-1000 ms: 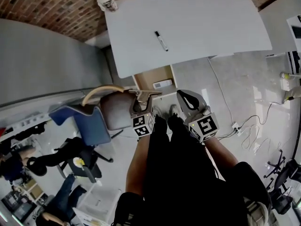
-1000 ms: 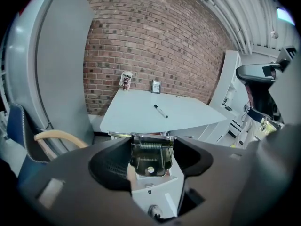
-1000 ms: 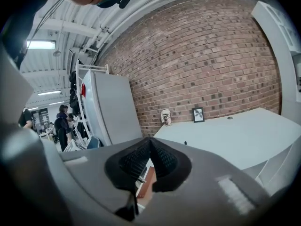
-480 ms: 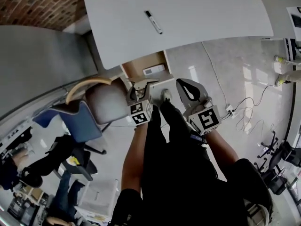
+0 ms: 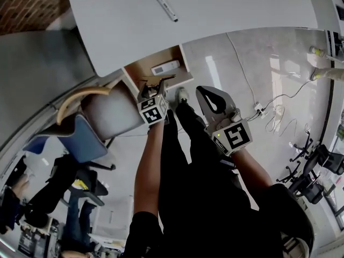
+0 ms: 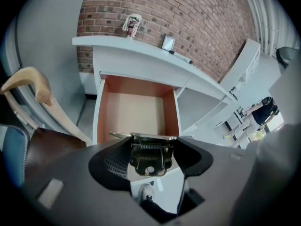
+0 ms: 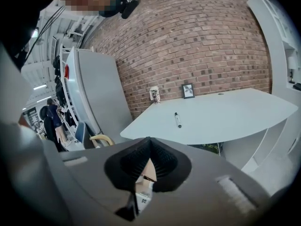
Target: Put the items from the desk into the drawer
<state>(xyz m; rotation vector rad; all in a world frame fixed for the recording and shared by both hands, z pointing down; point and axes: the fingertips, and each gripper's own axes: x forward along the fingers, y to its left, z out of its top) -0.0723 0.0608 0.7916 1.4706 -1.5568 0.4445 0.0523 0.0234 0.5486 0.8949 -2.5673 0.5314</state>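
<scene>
Beneath the curved white desk (image 5: 226, 9), a wooden drawer with a white front (image 6: 101, 119) stood pulled open, and a flat white rectangular object (image 5: 165, 67) lay inside it. At the drawer's near end was the left gripper (image 5: 157, 86), its jaws spread wide and pinching a silver metal spring clip (image 6: 149, 155) between the black ribbed pads. Whether the clip touched the drawer could not be told. Just beside it, over the pale floor, the right gripper (image 7: 148, 140) had its jaws pressed together with nothing between them. On the desktop, well apart from both grippers, lay a black marker pen with a white label (image 5: 164, 5). A patterned paper cup (image 6: 131, 25) and a small black picture frame (image 6: 168, 43) stood farther back by the red brick wall (image 7: 197, 41). A brown padded chair with a curved wooden armrest (image 5: 107, 112) stood beside the drawer on the left.
</scene>
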